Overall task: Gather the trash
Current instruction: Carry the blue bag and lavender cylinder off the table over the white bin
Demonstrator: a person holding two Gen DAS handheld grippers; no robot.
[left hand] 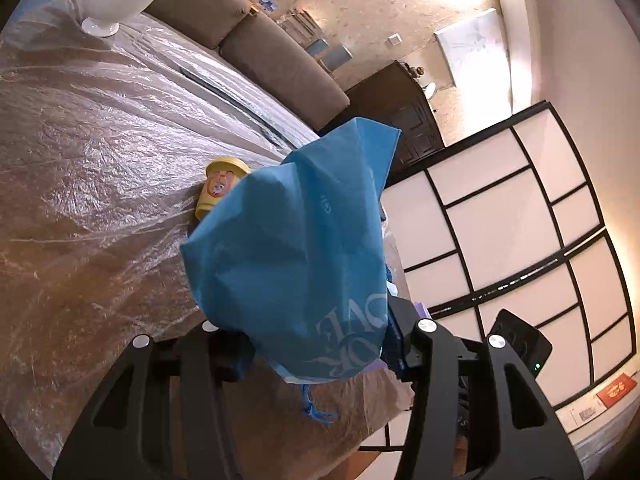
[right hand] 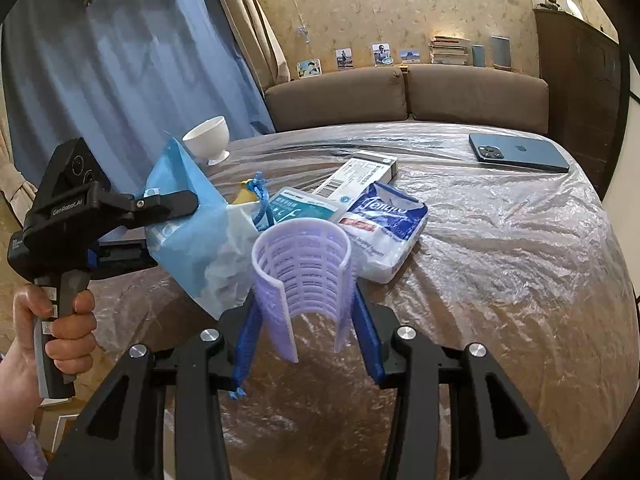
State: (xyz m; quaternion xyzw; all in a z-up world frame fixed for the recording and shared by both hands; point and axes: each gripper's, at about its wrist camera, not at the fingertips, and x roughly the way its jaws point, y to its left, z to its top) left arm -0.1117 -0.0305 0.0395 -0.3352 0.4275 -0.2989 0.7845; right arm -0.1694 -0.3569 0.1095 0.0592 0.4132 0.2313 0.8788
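Note:
My left gripper [left hand: 320, 354] is shut on a blue drawstring bag [left hand: 296, 256] and holds it up above the table; the same bag [right hand: 188, 232] shows at the left of the right wrist view, clamped by the left gripper [right hand: 176, 224]. My right gripper [right hand: 306, 328] is shut on a pale purple mesh sleeve [right hand: 304, 268] beside the bag's mouth. On the table beyond lie a blue-and-white tissue pack [right hand: 384, 228], a teal packet [right hand: 304, 208] and a white carton [right hand: 356, 176]. A yellow cup [left hand: 222, 186] lies behind the bag.
The round table [right hand: 500, 260] is covered in clear plastic film. A white bowl [right hand: 208, 140] stands at its far left and a dark blue phone [right hand: 516, 152] lies at the far right. A brown sofa [right hand: 404, 96] runs behind the table.

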